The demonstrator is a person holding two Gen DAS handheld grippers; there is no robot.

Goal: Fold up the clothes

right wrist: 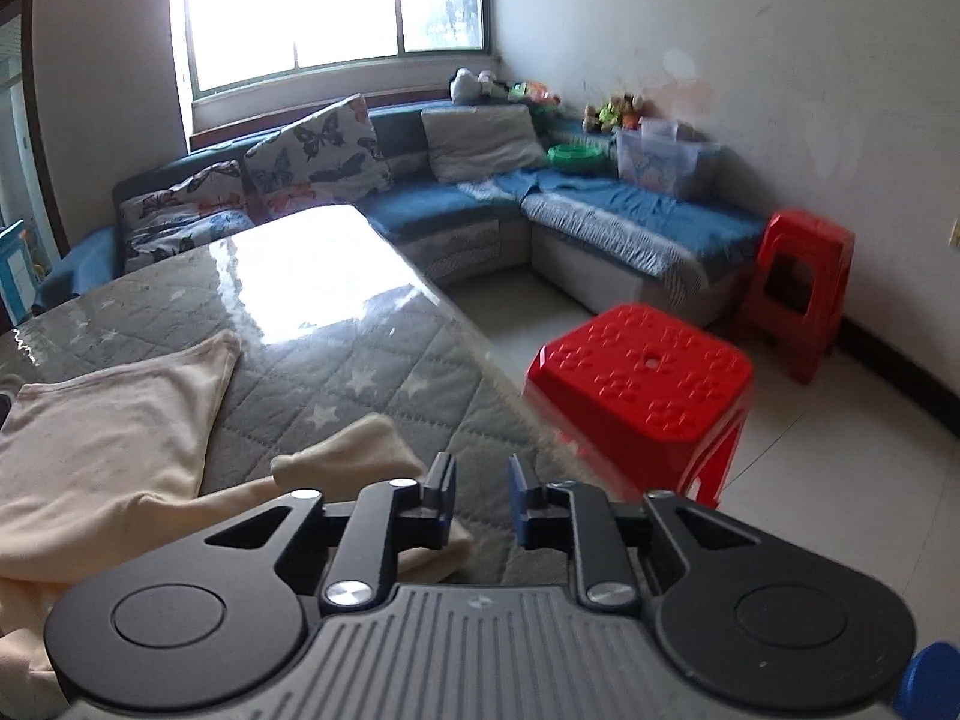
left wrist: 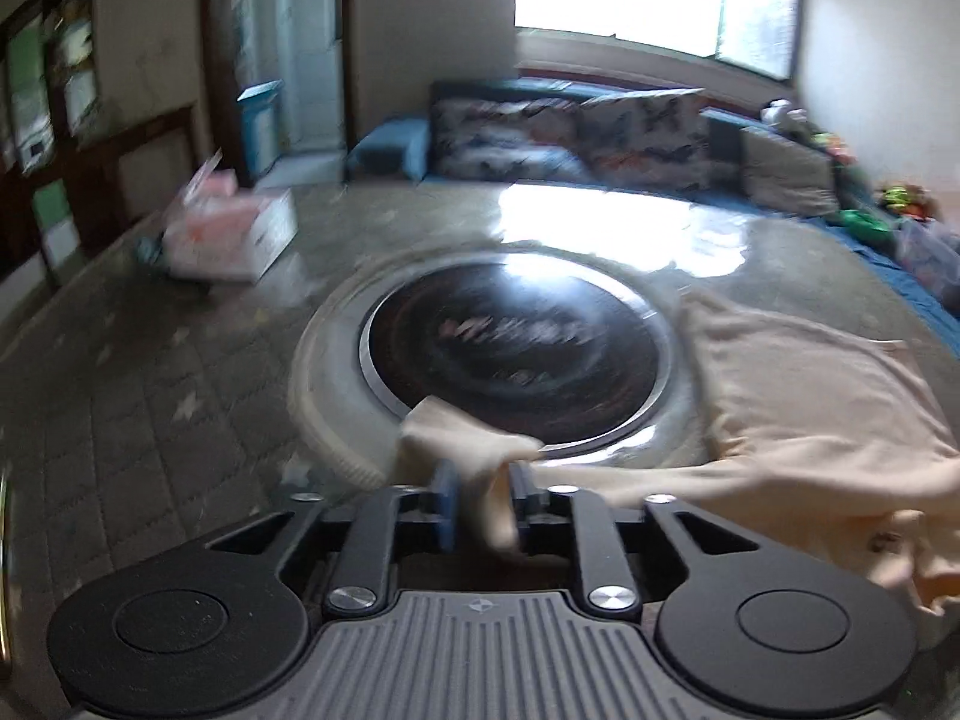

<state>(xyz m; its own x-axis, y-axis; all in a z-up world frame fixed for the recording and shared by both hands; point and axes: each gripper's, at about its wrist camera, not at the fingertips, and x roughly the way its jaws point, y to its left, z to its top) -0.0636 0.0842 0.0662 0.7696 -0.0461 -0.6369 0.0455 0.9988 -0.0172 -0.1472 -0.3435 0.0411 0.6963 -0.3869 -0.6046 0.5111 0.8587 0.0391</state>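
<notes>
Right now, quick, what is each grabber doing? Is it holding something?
Left gripper: shut on a bit of the cream garment.
Right gripper: open, holding nothing, above the garment's edge.

Table (right wrist: 372, 360) bare ahead; red stool (right wrist: 642, 378) crowds its edge.

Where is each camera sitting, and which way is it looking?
Left wrist: sits on the left gripper, looking across the table toward the sofa; its fingers pinch the cream garment.
Right wrist: sits on the right gripper, looking over the table's right edge toward the red stool; its fingers stand apart, empty.
Both show: the cream garment, the table, the sofa, the window.
</notes>
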